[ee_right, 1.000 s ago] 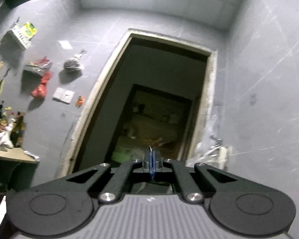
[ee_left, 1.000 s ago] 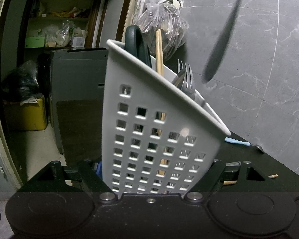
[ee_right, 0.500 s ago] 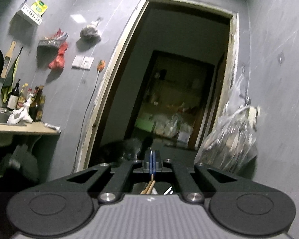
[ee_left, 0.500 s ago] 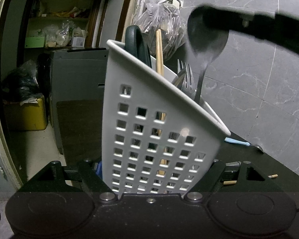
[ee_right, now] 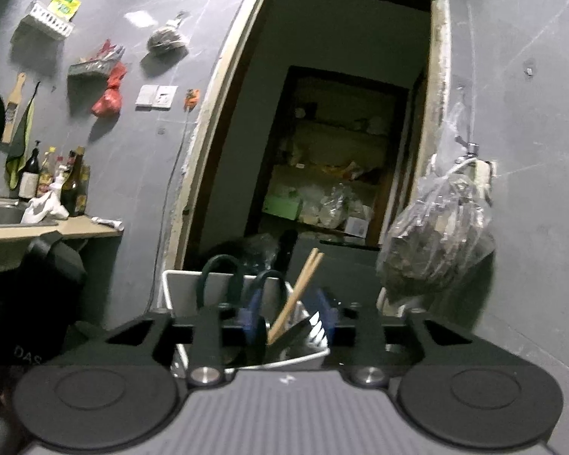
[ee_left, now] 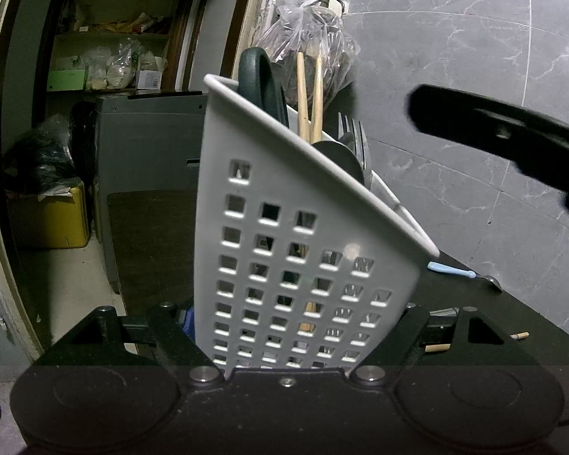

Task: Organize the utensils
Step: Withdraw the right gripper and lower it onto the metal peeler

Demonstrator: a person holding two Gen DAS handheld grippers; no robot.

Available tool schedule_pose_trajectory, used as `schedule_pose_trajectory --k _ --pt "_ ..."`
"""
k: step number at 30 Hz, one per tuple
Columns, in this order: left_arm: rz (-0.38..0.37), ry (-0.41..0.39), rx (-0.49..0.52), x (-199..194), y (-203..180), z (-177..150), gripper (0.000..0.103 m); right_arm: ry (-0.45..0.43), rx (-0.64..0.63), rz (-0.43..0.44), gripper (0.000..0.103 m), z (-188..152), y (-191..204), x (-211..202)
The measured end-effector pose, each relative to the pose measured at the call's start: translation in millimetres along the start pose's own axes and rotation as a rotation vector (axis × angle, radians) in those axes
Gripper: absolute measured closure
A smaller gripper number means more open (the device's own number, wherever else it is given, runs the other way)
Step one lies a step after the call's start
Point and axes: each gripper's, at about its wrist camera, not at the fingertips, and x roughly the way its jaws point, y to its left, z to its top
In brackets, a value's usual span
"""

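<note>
Left of right tool (ee_right: pixel 290 322), black casing (ee_right: pixel 30 303) reads "DAS".

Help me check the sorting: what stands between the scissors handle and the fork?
In the left wrist view, two wooden chopsticks and a dark spoon bowl stand between the scissors handle and the fork, inside the white caddy.

A utensil holder (ee_left: pixel 307 250) stands tilted on the worktop (ee_left: pixel 512 314), with chopsticks (ee_left: pixel 303 91), scissors (ee_left: pixel 258 76) and a fork (ee_left: pixel 354 129) inside; a doorway (ee_left: pixel 106 38) lies behind, left.
</note>
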Motion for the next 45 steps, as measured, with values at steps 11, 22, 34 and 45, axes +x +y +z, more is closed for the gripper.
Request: schedule_pose_trajectory --k 11,22,34,45 --pt "0.0 0.0 0.0 -0.1 0.2 0.1 0.022 0.022 0.102 -0.2 0.0 -17.2 -37.3 -40.1" --pt "0.0 -0.001 0.0 -0.1 0.3 0.0 0.022 0.383 0.26 -0.331 0.0 -79.1 -67.5 -47.0" --pt "0.0 0.0 0.0 -0.1 0.4 0.0 0.022 0.533 0.369 -0.264 0.0 -109.7 -73.8 -18.5" --pt "-0.001 -0.001 0.0 0.0 1.1 -0.3 0.022 0.625 0.55 -0.188 0.0 -115.2 -90.0 28.9"
